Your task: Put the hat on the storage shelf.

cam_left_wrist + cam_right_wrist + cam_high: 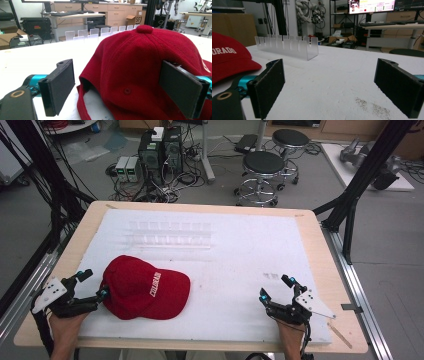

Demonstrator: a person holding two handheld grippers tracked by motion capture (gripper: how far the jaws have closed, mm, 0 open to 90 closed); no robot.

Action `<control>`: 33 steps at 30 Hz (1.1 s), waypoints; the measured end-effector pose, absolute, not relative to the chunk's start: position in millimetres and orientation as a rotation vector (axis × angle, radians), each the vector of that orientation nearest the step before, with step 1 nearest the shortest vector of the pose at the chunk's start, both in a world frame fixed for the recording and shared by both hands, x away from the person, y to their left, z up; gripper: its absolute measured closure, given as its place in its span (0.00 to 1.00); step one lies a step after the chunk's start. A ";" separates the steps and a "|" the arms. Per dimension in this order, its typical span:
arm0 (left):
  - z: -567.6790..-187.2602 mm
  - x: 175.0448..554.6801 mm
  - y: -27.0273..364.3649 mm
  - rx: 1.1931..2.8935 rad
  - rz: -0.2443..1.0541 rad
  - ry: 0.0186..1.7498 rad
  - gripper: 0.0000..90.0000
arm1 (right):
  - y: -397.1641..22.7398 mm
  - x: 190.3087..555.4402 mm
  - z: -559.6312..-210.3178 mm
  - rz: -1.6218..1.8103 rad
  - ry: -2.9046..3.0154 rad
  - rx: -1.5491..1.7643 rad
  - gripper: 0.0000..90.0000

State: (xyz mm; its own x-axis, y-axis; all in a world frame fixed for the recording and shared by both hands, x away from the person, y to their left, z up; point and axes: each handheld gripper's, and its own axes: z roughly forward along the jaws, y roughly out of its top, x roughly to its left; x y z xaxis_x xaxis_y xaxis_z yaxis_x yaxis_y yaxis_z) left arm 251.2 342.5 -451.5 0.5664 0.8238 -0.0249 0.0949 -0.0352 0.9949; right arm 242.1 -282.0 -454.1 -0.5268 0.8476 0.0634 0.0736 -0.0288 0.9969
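Grasp pending: the left gripper [95, 285], fingers open, straddles the red cap [145, 292]'s rear and must close, while the right gripper [276, 287] waits open over bare surface [235, 250].

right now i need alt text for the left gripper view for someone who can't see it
A red baseball cap, seen from behind, sits on a white table surface with the left gripper open around its back; one black pad rests against the crown, the other pad stands apart from it. Behind the cap stands a clear slotted rack, then office desks.
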 end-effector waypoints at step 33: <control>-448.3 249.5 349.4 1.495 0.683 0.800 0.15 | -281.6 243.2 -453.8 1.612 1.653 0.968 0.10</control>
